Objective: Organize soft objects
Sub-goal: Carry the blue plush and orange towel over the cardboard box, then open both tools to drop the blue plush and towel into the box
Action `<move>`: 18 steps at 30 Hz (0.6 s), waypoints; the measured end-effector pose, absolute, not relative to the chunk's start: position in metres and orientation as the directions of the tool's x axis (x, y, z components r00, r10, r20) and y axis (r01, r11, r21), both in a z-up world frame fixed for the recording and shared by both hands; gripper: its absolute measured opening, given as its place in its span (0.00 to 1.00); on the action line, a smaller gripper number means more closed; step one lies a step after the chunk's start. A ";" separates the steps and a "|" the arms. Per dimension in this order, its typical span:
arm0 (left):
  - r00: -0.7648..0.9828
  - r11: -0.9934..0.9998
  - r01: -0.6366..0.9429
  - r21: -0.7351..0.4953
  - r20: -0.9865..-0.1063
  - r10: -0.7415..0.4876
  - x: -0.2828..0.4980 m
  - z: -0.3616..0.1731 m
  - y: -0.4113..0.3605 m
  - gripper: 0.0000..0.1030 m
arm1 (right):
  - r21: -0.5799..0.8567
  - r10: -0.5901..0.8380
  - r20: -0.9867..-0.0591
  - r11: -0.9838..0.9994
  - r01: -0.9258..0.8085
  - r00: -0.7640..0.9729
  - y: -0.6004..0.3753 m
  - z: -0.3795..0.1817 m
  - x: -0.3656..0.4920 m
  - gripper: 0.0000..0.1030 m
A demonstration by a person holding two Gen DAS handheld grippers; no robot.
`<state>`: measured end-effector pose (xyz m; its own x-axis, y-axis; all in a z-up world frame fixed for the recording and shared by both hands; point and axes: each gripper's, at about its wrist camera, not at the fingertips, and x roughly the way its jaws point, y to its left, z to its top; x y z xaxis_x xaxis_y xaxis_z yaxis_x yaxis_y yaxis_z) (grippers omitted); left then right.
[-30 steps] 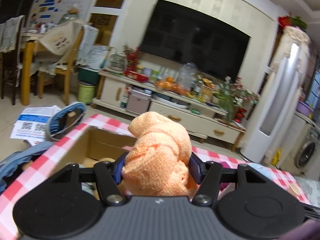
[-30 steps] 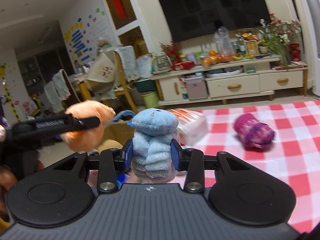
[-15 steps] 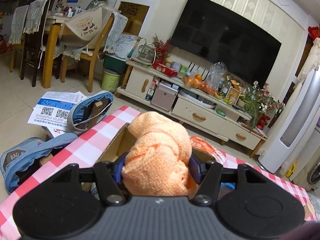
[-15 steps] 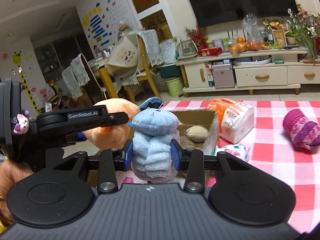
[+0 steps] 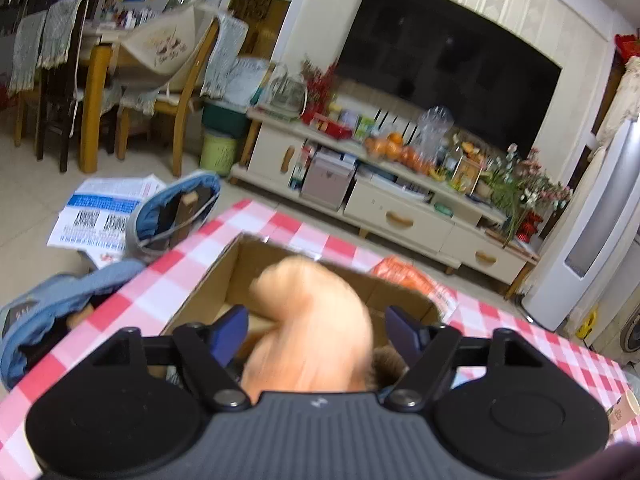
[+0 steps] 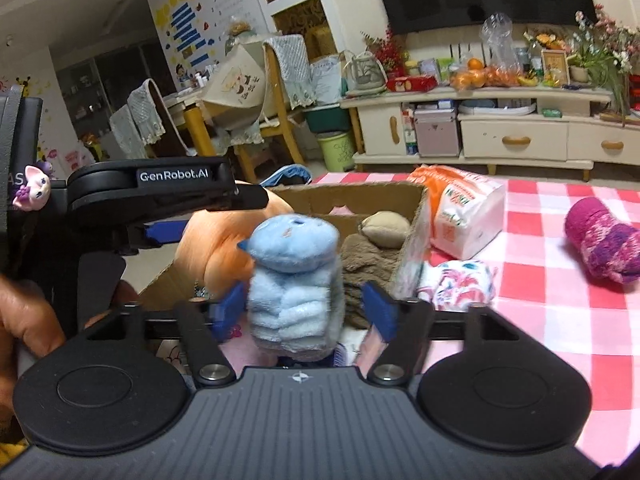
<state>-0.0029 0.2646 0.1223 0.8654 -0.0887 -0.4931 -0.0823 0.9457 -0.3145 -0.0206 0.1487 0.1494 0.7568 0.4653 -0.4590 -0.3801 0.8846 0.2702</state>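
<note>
Both tongs just opened over the cardboard box (image 6: 352, 202) on the checked bench (image 6: 532, 304). Left tongs (image 5: 316, 330): jaws wide, pads clear of the orange cloth bundle (image 5: 312, 320) — it's blurred, between the jaws above the box opening. Right tongs (image 6: 306, 306): jaws wide, gaps both sides of the blue plush (image 6: 294, 276), which sits between them, not gripped. Box already has a brown plush (image 6: 372, 256) w/ beige pouch (image 6: 386, 228). Pink knit roll (image 6: 604, 250) lies well apart on the bench, on the right.
</note>
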 end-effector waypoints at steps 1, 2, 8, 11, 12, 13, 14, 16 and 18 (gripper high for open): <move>0.873 0.947 -0.076 -0.313 -0.480 -0.089 -0.004 0.125 0.263 0.79 | 0.273 0.472 -0.448 0.881 -0.387 0.759 0.146 0.151 -0.025 0.91; 0.878 0.948 -0.072 -0.311 -0.470 -0.088 -0.005 0.127 0.262 0.80 | 0.275 0.479 -0.440 0.877 -0.393 0.760 0.144 0.154 -0.029 0.92; 0.888 0.951 -0.069 -0.300 -0.453 -0.079 -0.006 0.134 0.255 0.82 | 0.249 0.471 -0.413 0.882 -0.401 0.780 0.131 0.160 -0.053 0.96; 0.893 0.957 -0.068 -0.282 -0.444 -0.068 -0.007 0.137 0.251 0.86 | 0.237 0.452 -0.413 0.892 -0.386 0.791 0.123 0.159 -0.059 0.96; 0.895 0.958 -0.066 -0.278 -0.442 -0.066 -0.007 0.137 0.249 0.86 | 0.233 0.444 -0.414 0.896 -0.379 0.794 0.121 0.158 -0.059 0.97; 0.896 0.959 -0.063 -0.277 -0.439 -0.068 -0.008 0.138 0.247 0.87 | 0.229 0.435 -0.415 0.900 -0.371 0.799 0.118 0.158 -0.061 0.97; 0.896 0.960 -0.059 -0.275 -0.438 -0.070 -0.008 0.138 0.246 0.88 | 0.225 0.422 -0.416 0.906 -0.359 0.805 0.116 0.157 -0.063 0.98; 0.896 0.963 -0.054 -0.263 -0.438 -0.069 -0.008 0.139 0.241 0.90 | 0.223 0.400 -0.420 0.916 -0.335 0.815 0.109 0.156 -0.063 0.98; 0.895 0.968 -0.051 -0.246 -0.441 -0.065 -0.008 0.139 0.236 0.90 | 0.235 0.385 -0.421 0.921 -0.312 0.821 0.102 0.155 -0.063 0.98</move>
<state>-0.0085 0.2361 0.1389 0.8950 -0.0649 -0.4413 -0.0514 0.9678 -0.2464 -0.0634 0.1023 0.1548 0.8210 0.3855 -0.4212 -0.3118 0.9207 0.2348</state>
